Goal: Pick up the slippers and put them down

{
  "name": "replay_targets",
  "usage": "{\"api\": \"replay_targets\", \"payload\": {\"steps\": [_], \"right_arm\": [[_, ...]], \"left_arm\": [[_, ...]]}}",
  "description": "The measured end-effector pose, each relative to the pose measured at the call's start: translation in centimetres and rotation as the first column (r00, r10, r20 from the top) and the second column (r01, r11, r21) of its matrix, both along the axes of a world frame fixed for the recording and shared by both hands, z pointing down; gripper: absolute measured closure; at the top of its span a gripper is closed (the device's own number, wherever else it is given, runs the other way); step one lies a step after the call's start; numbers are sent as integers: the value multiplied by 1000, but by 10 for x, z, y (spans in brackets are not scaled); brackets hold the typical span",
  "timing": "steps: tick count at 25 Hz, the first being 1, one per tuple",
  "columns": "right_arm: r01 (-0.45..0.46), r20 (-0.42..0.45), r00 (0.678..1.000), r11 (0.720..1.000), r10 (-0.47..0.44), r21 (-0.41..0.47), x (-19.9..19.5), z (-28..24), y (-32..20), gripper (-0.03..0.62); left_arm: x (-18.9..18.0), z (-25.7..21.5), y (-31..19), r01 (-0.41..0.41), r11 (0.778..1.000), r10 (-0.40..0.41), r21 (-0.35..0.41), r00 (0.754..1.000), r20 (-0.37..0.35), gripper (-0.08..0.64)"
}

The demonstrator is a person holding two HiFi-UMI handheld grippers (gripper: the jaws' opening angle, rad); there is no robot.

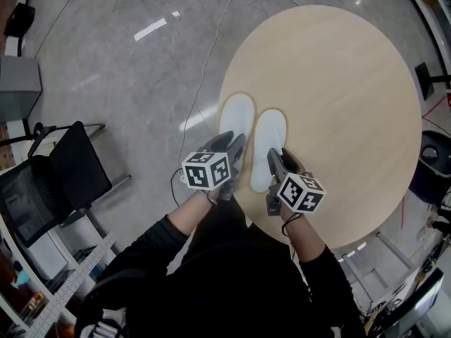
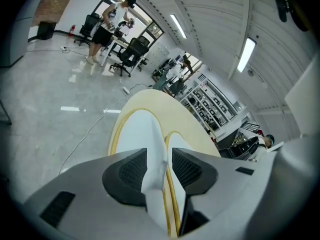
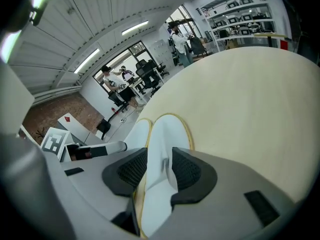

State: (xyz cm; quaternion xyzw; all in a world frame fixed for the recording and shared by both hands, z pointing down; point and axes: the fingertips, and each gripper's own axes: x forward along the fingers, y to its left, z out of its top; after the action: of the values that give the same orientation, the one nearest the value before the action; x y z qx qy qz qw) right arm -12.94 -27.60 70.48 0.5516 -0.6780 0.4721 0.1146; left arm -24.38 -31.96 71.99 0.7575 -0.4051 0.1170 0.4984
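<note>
Two white slippers with yellow-edged soles lie side by side near the front-left rim of the round wooden table (image 1: 338, 83). The left slipper (image 1: 235, 118) (image 2: 135, 129) has a raised fold of its upper standing between the pads of my left gripper (image 1: 236, 148) (image 2: 160, 168); the jaws stand apart and do not squeeze it. The right slipper (image 1: 268, 146) (image 3: 167, 131) likewise runs between the parted pads of my right gripper (image 1: 276, 162) (image 3: 160, 170). Both slippers rest on the tabletop. In the right gripper view the left slipper (image 3: 136, 134) lies just beyond.
A black office chair (image 1: 63, 174) and a metal rack stand on the floor to the left. Cables (image 1: 204, 69) cross the grey floor. A dark bin (image 1: 433, 167) sits past the table's right edge. People (image 2: 107, 26) work at far desks.
</note>
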Motion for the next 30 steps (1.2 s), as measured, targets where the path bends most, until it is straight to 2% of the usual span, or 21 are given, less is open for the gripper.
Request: {"api": "replay_targets", "payload": {"steps": [8,16,24,30], "right_arm": [[-66,-4,998,997,66,37,12,-22,11,448],[-15,27,1000,994,12,105,7,-55,28,449],[29,76,996,985,-42,168,19,-96,60,455],[28,111,992,974,-54,224,39,-126,85,525]], "left_arm": [[-8,-16,11,28,1000,-28,2,999,-35,410],[-6,-52,39,38,998,-35,45,998,-48,411],[41,-96,102,-51,996,55,76,997,-60,411],[77,-125,145,-128,987,135,97,989,-61,411]]}}
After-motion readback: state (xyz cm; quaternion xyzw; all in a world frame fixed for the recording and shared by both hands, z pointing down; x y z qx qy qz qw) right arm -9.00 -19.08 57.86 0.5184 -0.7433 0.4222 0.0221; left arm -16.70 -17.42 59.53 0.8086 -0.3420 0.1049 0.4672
